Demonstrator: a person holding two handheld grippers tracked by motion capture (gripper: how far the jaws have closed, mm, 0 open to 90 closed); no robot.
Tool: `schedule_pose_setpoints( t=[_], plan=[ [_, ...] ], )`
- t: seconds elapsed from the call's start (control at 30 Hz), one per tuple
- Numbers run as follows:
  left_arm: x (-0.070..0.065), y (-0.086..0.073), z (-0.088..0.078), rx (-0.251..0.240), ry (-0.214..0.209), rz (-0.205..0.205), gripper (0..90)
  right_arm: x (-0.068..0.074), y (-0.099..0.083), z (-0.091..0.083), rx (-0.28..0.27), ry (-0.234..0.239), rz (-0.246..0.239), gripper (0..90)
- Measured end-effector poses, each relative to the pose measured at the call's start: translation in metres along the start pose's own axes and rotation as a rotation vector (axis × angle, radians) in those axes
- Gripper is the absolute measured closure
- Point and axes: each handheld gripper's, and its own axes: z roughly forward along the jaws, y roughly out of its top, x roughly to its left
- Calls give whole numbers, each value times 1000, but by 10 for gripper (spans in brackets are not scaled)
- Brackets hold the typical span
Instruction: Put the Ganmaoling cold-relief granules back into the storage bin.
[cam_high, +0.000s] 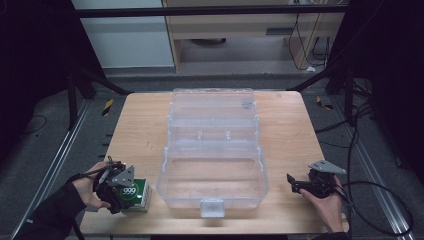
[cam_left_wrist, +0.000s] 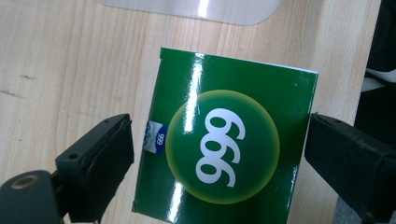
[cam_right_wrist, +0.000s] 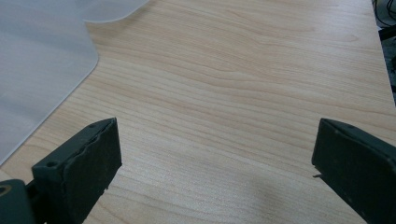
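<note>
Grasp step in hand. Left tongs (cam_left_wrist: 219, 154) straddle the glossy green cardboard box marked 999 (cam_left_wrist: 224, 140), jaws spread, pads clear of both sides. Box sits on the wooden table (cam_high: 145, 135), at 9 o'clock from the clear plastic hinged case (cam_high: 212, 170). Right tongs (cam_right_wrist: 215, 163) gape, idle. Next, by my reckoning: close squarely, then lift.

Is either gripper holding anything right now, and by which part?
Nothing is held. The left gripper straddles the green box, pads apart from its sides; the right gripper is open above the table.
</note>
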Motion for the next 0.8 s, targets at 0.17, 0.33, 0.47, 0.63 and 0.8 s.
schedule_pose_setpoints(
  t=[0.17,0.33,0.47,0.63,0.8],
  plan=[
    [1,1,7,10,-13,11,59,1,0,1,6,1,-4,17],
    [2,2,14,25,-26,26,55,1,0,1,10,0,-10,16],
    [3,3,21,38,-43,31,56,2,0,2,13,4,-12,16],
    [3,3,26,49,-55,37,69,2,-1,3,20,3,-21,16],
    [4,3,29,60,-58,45,69,3,-1,2,25,5,-20,16]
  ],
)
